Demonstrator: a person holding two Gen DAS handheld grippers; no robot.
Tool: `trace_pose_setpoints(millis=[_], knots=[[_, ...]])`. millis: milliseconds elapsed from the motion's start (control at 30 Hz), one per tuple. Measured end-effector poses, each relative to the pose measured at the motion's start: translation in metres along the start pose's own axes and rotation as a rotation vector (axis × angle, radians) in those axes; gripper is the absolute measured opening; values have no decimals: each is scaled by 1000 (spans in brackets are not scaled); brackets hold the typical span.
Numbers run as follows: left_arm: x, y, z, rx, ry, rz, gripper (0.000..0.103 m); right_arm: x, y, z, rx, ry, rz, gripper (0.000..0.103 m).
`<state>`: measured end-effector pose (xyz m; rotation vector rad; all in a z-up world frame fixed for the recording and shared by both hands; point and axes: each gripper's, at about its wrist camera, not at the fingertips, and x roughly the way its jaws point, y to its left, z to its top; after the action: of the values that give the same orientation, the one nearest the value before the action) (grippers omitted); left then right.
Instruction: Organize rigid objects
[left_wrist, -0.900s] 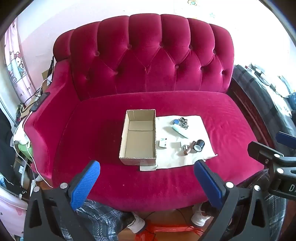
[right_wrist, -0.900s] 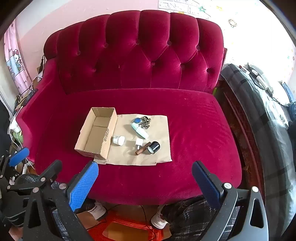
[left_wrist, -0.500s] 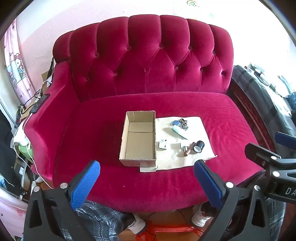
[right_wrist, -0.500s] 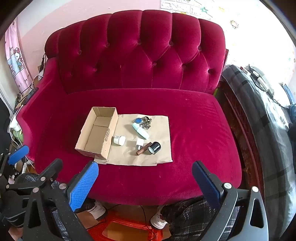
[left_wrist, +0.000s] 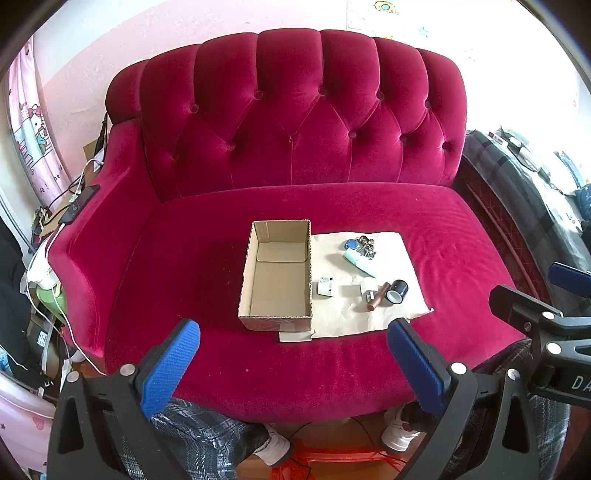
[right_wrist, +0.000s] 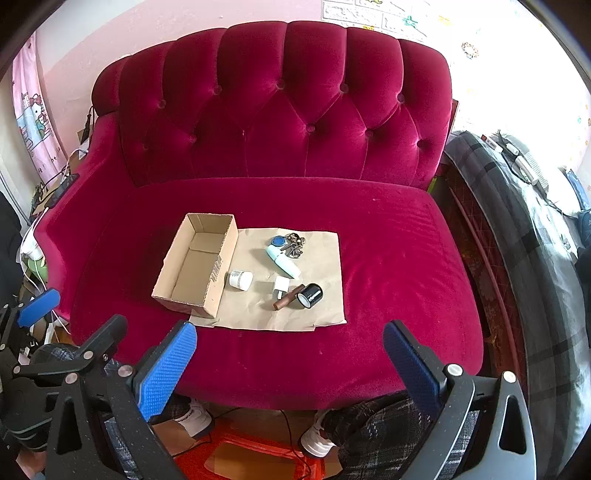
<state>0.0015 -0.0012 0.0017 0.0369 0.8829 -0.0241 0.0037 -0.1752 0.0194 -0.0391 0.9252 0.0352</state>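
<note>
Nothing sorted yet: the box (right_wrist: 195, 264) sat empty and every item still lay outside it.

I held both tongs spread wide and empty, the left tongs (left_wrist: 291, 363) and the right tongs (right_wrist: 290, 362) hanging over the sofa's (right_wrist: 388, 258) front edge, well apart from the things. On the brown paper (right_wrist: 325, 295) beside the box I saw a bunch of keys (right_wrist: 290, 243) with a blue tag, a pale tube (right_wrist: 282, 262) touching them, a small white jar (right_wrist: 241, 279) just beside the box wall, a white plug (right_wrist: 281, 287), a brown stick (right_wrist: 289, 297) and a black roll (right_wrist: 310, 295) touching it. All six, I judged, remained to be boxed.
</note>
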Motion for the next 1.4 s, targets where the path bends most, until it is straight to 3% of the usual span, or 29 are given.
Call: trace_pose_setpoints(millis=[1400], knots=[[3, 9, 3, -16, 5, 8, 103, 1, 0, 7, 1, 1, 7, 103]])
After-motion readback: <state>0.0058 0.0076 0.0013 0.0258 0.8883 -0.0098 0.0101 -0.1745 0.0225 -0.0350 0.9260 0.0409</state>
